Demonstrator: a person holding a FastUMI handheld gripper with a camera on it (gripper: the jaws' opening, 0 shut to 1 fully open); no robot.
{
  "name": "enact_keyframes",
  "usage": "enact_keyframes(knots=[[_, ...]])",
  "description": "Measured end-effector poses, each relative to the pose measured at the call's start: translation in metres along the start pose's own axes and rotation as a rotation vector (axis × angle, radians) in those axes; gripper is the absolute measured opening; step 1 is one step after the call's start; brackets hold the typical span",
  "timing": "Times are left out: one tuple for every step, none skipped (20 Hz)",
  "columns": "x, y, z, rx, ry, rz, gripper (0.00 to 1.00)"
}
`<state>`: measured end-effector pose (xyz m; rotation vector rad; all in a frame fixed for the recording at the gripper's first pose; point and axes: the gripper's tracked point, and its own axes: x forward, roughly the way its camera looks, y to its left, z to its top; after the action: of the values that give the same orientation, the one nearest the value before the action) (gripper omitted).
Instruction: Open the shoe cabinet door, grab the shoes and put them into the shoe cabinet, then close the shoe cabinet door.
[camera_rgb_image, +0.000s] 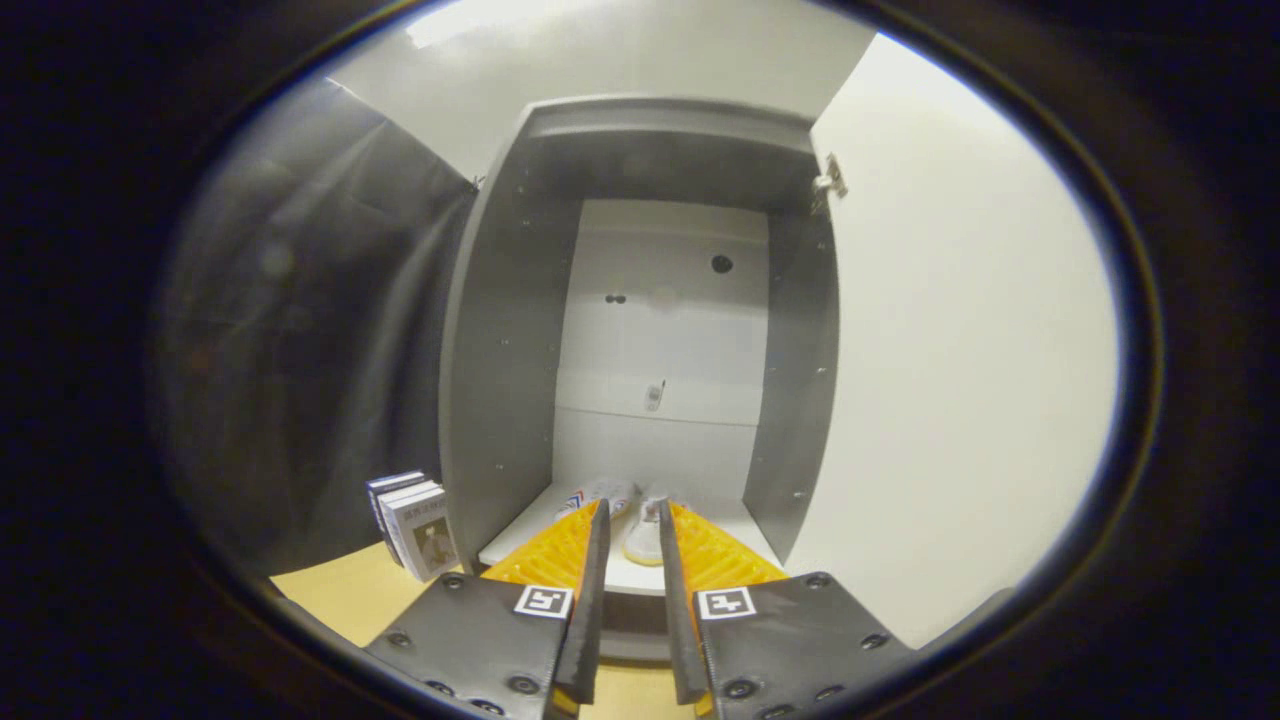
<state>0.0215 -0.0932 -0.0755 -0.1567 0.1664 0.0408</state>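
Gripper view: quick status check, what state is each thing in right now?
Cabinet door: swung wide open, hinged on the right side.
Shoe cabinet: open; upper part bare.
Shoes: lying on the cabinet's bottom shelf, just beyond the gripper's fingertips.
Gripper: fingers slightly apart, gripping nothing.
Books: standing upright on the floor left of the cabinet.

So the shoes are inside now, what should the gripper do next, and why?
Probably swing toward the open door to push it shut. Both shoes already sit on the cabinet's bottom shelf, just beyond the gripper, whose fingers stand slightly apart and hold nothing.
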Motion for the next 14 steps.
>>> enact_keyframes(knots=[[-0.012,-0.003,0.007,-0.003,-0.014,-0.004,0.31],[-0.028,-0.007,0.014,-0.007,-0.027,-0.010,0.31],[-0.038,-0.009,0.018,-0.005,-0.036,-0.014,0.31],[-0.049,-0.013,0.022,-0.003,-0.046,-0.022,0.31],[-0.061,-0.016,0.027,0.001,-0.057,-0.030,0.31],[-0.072,-0.021,0.032,0.006,-0.071,-0.040,0.31],[-0.083,-0.027,0.037,0.011,-0.085,-0.050,0.31],[-0.093,-0.033,0.041,0.012,-0.096,-0.061,0.31],[-0.103,-0.040,0.046,0.012,-0.105,-0.072,0.31],[-0.112,-0.044,0.051,0.013,-0.113,-0.082,0.31],[-0.120,-0.051,0.056,0.016,-0.121,-0.097,0.31],[-0.128,-0.059,0.060,0.020,-0.128,-0.113,0.31],[-0.135,-0.065,0.063,0.029,-0.133,-0.128,0.31],[-0.140,-0.071,0.067,0.039,-0.139,-0.147,0.31]])
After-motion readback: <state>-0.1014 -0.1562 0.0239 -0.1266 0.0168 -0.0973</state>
